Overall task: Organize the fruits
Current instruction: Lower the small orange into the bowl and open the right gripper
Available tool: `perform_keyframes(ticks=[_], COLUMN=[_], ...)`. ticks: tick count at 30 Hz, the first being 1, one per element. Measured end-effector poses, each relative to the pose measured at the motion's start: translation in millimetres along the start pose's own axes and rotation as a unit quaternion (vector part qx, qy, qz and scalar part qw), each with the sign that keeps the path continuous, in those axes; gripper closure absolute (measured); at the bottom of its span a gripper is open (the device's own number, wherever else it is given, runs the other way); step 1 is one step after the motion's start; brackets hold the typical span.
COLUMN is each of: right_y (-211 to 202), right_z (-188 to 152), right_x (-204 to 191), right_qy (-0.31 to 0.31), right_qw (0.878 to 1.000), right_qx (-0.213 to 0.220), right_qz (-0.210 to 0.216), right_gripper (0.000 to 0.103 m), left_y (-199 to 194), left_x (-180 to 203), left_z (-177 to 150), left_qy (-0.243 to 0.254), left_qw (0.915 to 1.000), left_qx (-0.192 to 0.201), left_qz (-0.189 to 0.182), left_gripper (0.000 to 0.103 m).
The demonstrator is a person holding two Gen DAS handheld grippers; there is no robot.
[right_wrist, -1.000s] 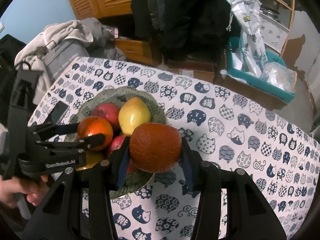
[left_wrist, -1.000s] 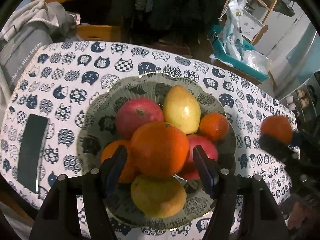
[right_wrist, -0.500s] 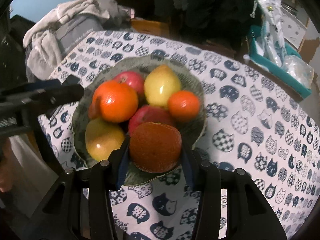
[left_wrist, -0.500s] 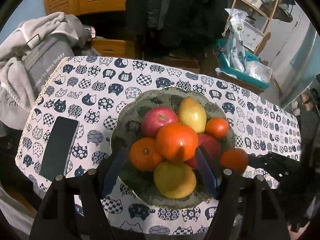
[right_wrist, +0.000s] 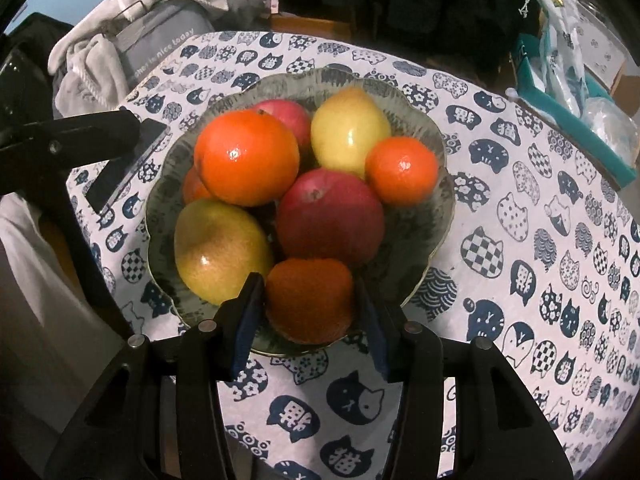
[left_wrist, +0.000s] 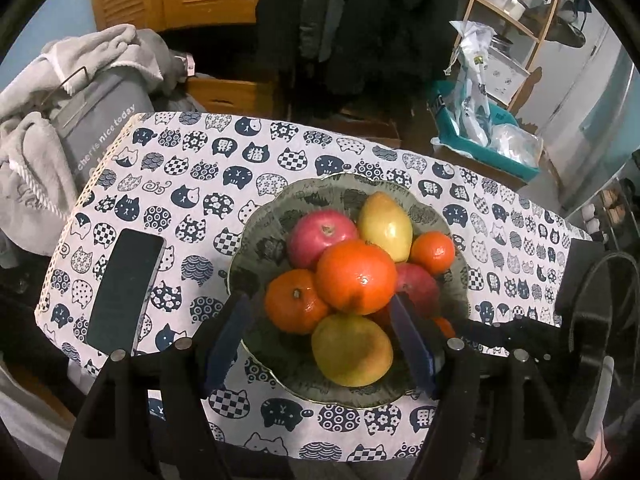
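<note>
Fruits are sitting piled in the green bowl (right_wrist: 436, 184), and we are setting one more orange (right_wrist: 309, 300) at its near rim. Our right gripper (right_wrist: 310, 330) is just opening around it, pads still touching. Our left gripper (left_wrist: 320, 344) is hanging open and empty above the pile. Cat-print tablecloth (right_wrist: 540, 280) is lying underneath, with a phone (left_wrist: 124, 292) left of the bowl.

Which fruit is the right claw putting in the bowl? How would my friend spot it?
Find the grey-green bowl on the cat-pattern tablecloth. At its near rim, below the big red apple and beside a yellow pear, sits a small orange between the right claw's opening blue fingers. It looks dull, rough and shadowed; the other oranges shine.
</note>
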State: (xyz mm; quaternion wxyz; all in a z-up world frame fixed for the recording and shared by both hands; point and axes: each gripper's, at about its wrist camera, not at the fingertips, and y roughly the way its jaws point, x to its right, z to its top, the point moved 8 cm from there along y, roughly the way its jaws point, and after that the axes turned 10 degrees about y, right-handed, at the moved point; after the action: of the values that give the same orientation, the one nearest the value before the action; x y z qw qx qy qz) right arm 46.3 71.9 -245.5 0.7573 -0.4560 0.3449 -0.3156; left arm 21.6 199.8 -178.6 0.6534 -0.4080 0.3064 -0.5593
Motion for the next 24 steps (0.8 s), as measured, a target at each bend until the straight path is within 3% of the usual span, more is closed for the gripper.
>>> perform_keyframes(ticks=[6,12,24], right_y=[-25,-65,-140], right_z=[13,31,63], right_x=[4,18,36], right_qy=[0.015,0.038,0.068], right_qw=[0.999,0.996,0.983], right_qx=[0.028,0.081,0.171], right_qz=[0.008,-0.002,-0.011], right_gripper=[0.053,0.053,0.049], left_y=[-11,-33,-81], left_x=[9,15,31], left_z=[7,19,41], left_qy=[0.005,0.013,0.048], left_qw=[0.9999,0.9989,0.9927], left_qx=[0.014,0.044,0.111], left_qz=[-0.008,-0.013,0.006], left_gripper=[0.029,0.028,0.021])
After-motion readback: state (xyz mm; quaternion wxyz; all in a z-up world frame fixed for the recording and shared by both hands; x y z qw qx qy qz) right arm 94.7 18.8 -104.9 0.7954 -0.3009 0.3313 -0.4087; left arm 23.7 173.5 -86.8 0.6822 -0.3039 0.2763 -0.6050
